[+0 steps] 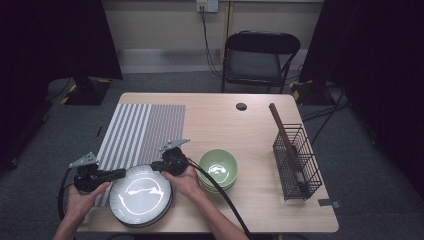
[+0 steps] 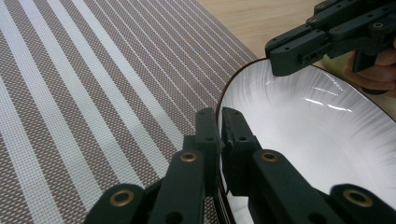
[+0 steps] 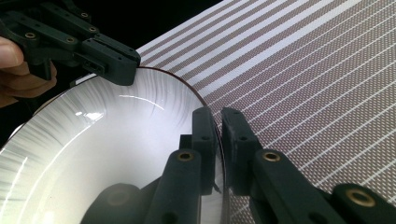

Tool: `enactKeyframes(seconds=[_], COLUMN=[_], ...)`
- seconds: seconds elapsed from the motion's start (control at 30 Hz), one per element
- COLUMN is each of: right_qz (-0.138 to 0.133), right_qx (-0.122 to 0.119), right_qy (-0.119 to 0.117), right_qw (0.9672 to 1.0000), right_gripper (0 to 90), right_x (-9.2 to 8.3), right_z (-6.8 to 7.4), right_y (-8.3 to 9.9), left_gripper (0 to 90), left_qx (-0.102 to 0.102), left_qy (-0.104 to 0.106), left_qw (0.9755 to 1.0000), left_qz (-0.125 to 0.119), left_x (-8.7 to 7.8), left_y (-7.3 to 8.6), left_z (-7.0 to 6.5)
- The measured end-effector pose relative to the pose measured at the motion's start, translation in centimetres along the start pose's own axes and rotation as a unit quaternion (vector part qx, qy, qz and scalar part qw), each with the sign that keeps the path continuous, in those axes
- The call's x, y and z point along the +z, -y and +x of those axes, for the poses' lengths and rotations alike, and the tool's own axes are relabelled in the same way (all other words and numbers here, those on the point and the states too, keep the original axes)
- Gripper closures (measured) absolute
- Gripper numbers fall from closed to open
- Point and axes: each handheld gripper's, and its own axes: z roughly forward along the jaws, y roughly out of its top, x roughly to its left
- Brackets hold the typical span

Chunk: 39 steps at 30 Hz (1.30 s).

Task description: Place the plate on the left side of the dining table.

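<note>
A white plate (image 1: 141, 195) with a dark rim lies at the near left of the table, partly over a striped placemat (image 1: 137, 131). My left gripper (image 1: 121, 173) is shut on the plate's left rim; in the left gripper view its jaws pinch the thin rim (image 2: 219, 122). My right gripper (image 1: 156, 166) is shut on the plate's far right rim (image 3: 217, 122). Each gripper view shows the other gripper (image 2: 299, 49) (image 3: 109, 58) across the plate (image 2: 317, 135) (image 3: 107, 149). A hand holds each gripper.
A green bowl (image 1: 218, 167) sits on stacked bowls just right of the plate, close to the right hand. A black wire basket (image 1: 297, 162) with a long wooden-handled tool stands at the right. A folding chair (image 1: 260, 57) is behind the table.
</note>
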Motion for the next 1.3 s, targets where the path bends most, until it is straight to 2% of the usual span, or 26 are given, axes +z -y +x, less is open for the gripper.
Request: enactKeyframes(seconds=[0.33, 0.53, 0.67, 0.8, 0.87, 0.93, 1.03, 1.17, 1.2, 1.23, 1.3], right_qz=[0.001, -0.003, -0.004, -0.012, -0.007, -0.004, 0.002, 0.01, 0.012, 0.01, 0.006], right_qx=[-0.001, -0.002, -0.007, -0.009, -0.009, -0.007, -0.001, 0.006, 0.01, 0.018, 0.021], right_qy=[-0.001, 0.001, 0.003, 0.003, 0.007, 0.007, 0.011, 0.013, 0.015, 0.001, 0.002], right_qw=[1.0, 1.0, 1.0, 0.9999, 0.9999, 0.9999, 0.9999, 0.9998, 0.9998, 0.9998, 0.9998], right_gripper=[84.8, 84.8, 84.8, 84.6, 84.2, 82.8, 75.2, 73.3, 73.7, 78.8, 80.0], right_x=[-0.1, -0.1, -0.1, 0.0, 0.1, 0.2, 0.1, 0.0, 0.1, 0.2, 0.2], right_z=[0.0, 0.0, 0.0, -0.2, -0.2, -0.4, -0.3, -0.2, -0.2, -0.2, -0.2], right_y=[0.1, -0.2, -0.7, -1.3, -1.3, -1.0, -0.7, -0.1, 0.0, 0.3, 0.4], left_gripper=[82.6, 84.1, 84.4, 85.5, 85.7, 85.6, 85.6, 85.7, 85.6, 85.7, 85.6], left_qx=[0.005, 0.001, 0.005, 0.0, 0.003, 0.001, 0.0, -0.003, -0.003, -0.003, -0.006], left_qy=[-0.001, 0.001, -0.011, -0.009, -0.012, -0.011, -0.011, -0.01, -0.008, -0.009, -0.007], left_qw=[0.9997, 1.0, 0.9999, 0.9998, 0.9998, 0.9999, 0.9998, 0.9998, 0.9998, 0.9998, 0.9998], left_qz=[0.024, 0.007, -0.001, -0.017, -0.014, -0.013, -0.013, -0.016, -0.017, -0.018, -0.018], left_x=[0.8, 0.4, 0.2, -0.1, 0.0, 0.0, 0.0, 0.0, 0.0, 0.0, 0.0], left_y=[0.0, -0.1, -0.5, -0.9, -0.9, -0.9, -0.8, -0.7, -0.7, -0.7, -0.7], left_z=[-0.2, 0.0, 0.0, 0.3, 0.3, 0.3, 0.4, 0.5, 0.5, 0.6, 0.6])
